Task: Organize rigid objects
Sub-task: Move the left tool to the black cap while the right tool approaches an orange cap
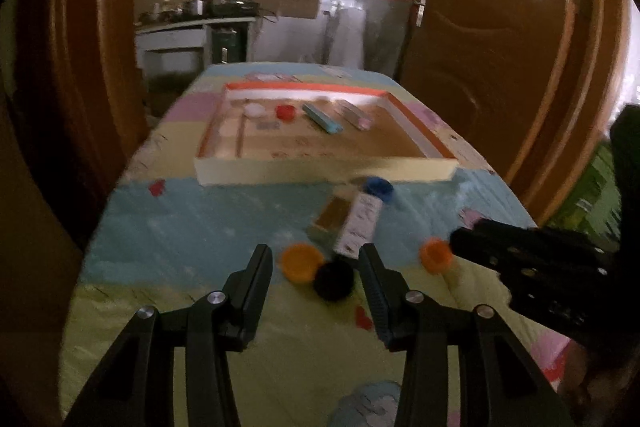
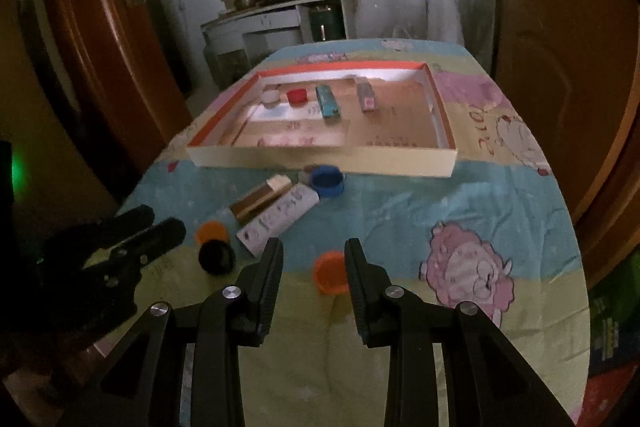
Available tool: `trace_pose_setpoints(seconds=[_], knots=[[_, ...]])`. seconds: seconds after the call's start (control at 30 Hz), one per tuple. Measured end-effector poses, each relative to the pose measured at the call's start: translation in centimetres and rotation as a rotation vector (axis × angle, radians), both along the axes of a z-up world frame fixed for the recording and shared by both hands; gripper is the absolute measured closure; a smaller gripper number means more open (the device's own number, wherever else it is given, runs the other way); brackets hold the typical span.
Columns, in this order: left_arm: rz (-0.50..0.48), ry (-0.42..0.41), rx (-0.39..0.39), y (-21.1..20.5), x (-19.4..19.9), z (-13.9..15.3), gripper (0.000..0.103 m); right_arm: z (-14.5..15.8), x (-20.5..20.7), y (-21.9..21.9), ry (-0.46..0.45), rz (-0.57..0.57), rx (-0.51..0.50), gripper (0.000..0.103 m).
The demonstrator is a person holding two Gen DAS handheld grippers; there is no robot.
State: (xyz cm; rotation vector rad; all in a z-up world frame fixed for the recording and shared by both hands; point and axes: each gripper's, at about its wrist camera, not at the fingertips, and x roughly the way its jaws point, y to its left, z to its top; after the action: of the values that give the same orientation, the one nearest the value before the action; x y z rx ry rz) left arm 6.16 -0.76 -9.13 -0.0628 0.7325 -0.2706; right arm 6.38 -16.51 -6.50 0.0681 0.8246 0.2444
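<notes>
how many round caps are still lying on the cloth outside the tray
4: a blue round plastic cap by the tray's front wall, an orange cap touching a black cap, and another orange cap nearest the right gripper.

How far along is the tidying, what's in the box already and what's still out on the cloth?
Done: a white cap, red cap, teal box and grey box lie in the tray. In hand: nothing; the left claw and right claw are open, above caps. Left: blue cap, two orange caps, black cap, brown box, white box.
</notes>
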Motion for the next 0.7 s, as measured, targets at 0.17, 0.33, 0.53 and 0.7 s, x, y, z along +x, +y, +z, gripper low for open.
trace_pose_setpoints(seconds=[0.17,0.33,0.53,0.7], knots=[[-0.052,0.017,-0.016,-1.0,-1.0,-1.6,0.058,-0.8,-0.4,0.0,0.008,0.002,-0.013,0.070],[-0.071,0.028,-0.016,-1.7,-1.0,-2.3,0.058,-1.0,-0.5,-0.5,0.005,-0.002,0.003,0.070],[-0.061,0.034,0.006,-2.4,-0.6,-2.9,0.058,-1.5,-0.5,-1.3,0.015,-0.019,0.020,0.070],[-0.051,0.044,0.019,-2.9,-0.1,-3.5,0.058,-2.2,-0.2,-2.0,0.028,-0.026,0.033,0.070]])
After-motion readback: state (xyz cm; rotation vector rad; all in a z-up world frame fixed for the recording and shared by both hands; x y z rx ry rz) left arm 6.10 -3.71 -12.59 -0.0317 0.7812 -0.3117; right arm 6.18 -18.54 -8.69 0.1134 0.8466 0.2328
